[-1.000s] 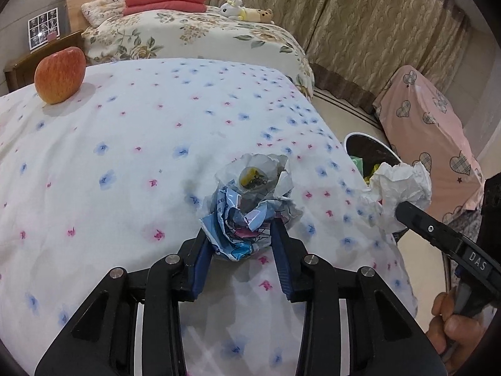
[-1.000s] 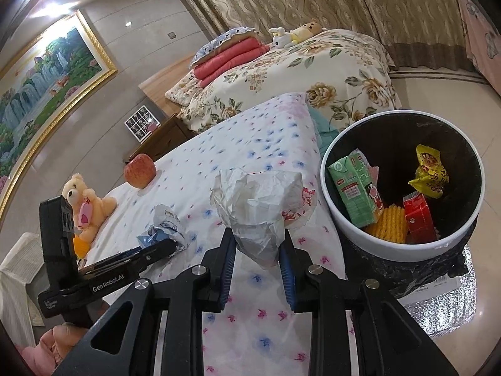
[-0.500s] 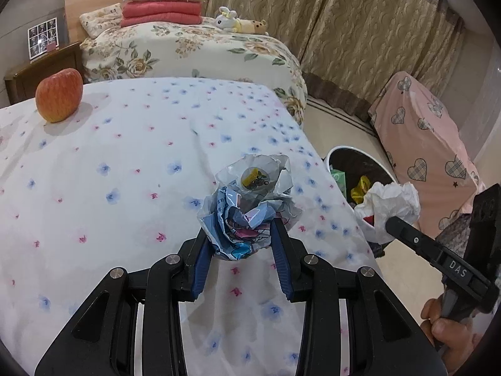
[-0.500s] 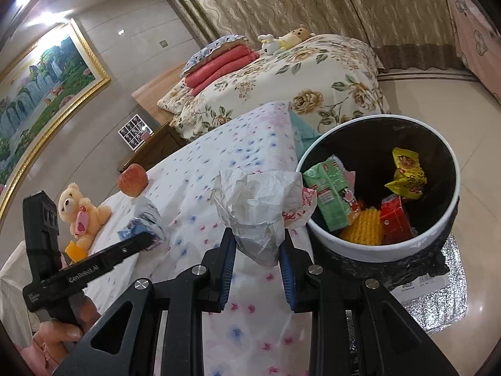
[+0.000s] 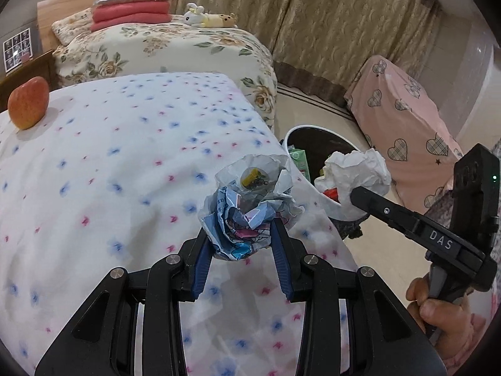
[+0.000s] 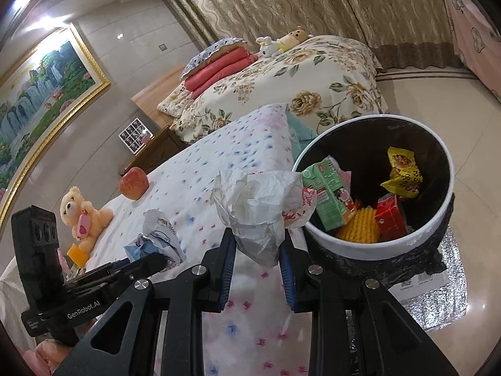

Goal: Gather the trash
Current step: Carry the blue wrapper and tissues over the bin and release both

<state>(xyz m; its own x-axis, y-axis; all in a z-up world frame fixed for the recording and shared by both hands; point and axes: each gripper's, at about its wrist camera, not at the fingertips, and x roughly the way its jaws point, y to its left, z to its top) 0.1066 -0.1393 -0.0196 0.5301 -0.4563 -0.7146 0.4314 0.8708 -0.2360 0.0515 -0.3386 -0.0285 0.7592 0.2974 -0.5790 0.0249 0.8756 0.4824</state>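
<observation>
Bedroom with two beds; I work over the near bed [image 5: 131,163], white with small flowers. My left claw [image 5: 241,244] is clamped on a crumpled blue-and-white wrapper [image 5: 247,213], and since a second ago it has carried it toward the bed's right edge, so the white trash bin [image 6: 444,219] on the floor is now closer. My right claw [image 6: 256,247] grips a crumpled white paper [image 6: 256,203] beside the bin's rim. Inside the bin: green carton, yellow packet, red pack, corn-like piece
</observation>
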